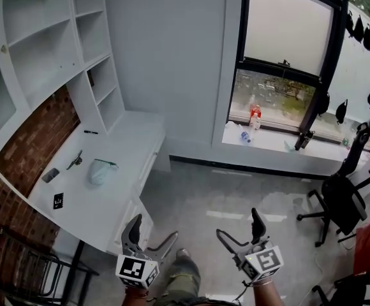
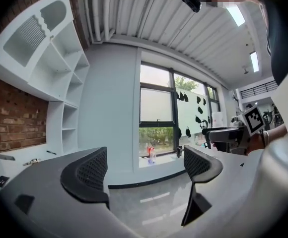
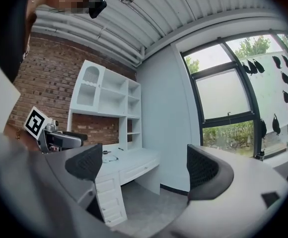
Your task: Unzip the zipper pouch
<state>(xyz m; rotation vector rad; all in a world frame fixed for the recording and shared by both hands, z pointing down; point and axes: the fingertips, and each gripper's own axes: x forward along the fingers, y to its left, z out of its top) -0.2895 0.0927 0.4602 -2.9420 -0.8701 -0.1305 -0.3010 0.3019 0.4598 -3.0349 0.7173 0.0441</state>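
Note:
A pale blue-grey zipper pouch (image 1: 101, 171) lies on the white desk (image 1: 124, 148) at the left of the head view, and shows small on that desk (image 3: 134, 157) in the right gripper view. My left gripper (image 1: 152, 233) (image 2: 146, 170) is open with nothing between its jaws, held low over the floor to the right of the desk's front end. My right gripper (image 1: 239, 226) (image 3: 149, 167) is open too and empty, further right, well away from the pouch. Each gripper's marker cube shows in the other's view.
On the desk also lie a dark phone (image 1: 50, 175), a black marker card (image 1: 58, 201), a pen (image 1: 90, 132) and a dark tool (image 1: 75, 160). White shelves (image 1: 51, 50) rise behind it. A black office chair (image 1: 344, 199) stands at right; bottles (image 1: 254, 118) sit on the windowsill.

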